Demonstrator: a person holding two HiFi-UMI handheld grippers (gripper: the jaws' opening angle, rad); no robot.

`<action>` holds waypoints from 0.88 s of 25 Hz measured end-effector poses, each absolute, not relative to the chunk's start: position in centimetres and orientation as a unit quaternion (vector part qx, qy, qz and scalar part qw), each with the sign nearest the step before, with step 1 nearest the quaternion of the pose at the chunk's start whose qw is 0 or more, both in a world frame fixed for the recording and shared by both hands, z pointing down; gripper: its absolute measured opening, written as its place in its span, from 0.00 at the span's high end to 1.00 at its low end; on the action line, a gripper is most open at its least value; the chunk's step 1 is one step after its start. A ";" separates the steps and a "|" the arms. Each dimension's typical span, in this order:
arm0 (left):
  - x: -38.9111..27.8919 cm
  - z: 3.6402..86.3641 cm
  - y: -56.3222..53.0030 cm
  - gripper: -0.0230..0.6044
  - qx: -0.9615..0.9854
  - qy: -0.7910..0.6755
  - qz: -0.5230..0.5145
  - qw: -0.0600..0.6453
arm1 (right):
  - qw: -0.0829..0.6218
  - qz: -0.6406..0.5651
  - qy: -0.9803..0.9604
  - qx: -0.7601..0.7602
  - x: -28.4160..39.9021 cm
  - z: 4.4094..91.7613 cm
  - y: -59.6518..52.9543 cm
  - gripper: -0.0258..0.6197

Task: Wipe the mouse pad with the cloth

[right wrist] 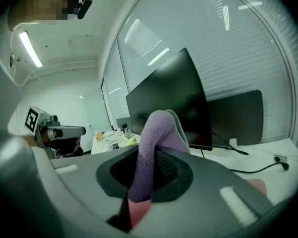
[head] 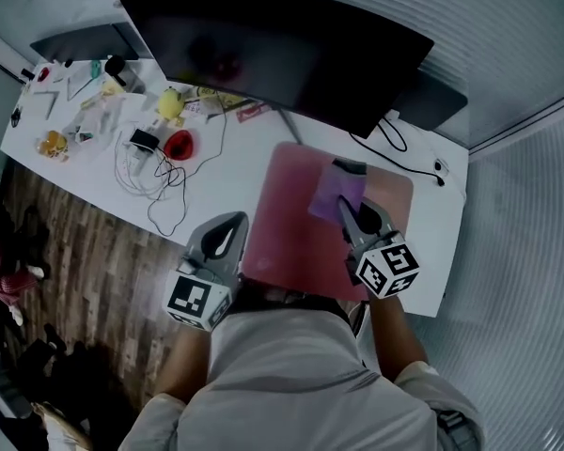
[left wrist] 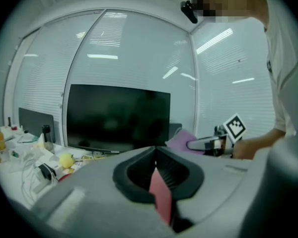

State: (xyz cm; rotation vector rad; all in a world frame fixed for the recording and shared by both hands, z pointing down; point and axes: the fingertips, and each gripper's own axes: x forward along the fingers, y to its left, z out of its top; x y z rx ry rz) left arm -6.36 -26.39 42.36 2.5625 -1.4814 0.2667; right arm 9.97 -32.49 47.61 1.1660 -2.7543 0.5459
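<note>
A pink mouse pad (head: 287,233) lies on the white desk (head: 235,172) in front of the monitor. On its far right part rests a purple cloth (head: 331,194), and my right gripper (head: 350,210) is shut on it. In the right gripper view the cloth (right wrist: 156,133) bulges up out of the closed jaws, with pink pad showing below. My left gripper (head: 233,225) sits at the pad's left edge. Its jaws are shut, and a pink strip of the pad (left wrist: 161,192) stands between them. The left gripper view also shows the right gripper (left wrist: 191,145) and the cloth (left wrist: 179,139) off to the right.
A large dark monitor (head: 273,50) stands just behind the pad. Left of it are white cables (head: 160,181), a red item (head: 179,145), a yellow toy (head: 171,104) and small clutter. A black cable (head: 395,153) runs at the right. Wooden floor lies beyond the desk's left edge.
</note>
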 end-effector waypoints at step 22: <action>-18.2 44.4 -31.2 0.96 0.863 -0.482 0.088 0.125 | 0.195 0.343 -0.845 0.360 -6.9 66.1 -43.5 0.89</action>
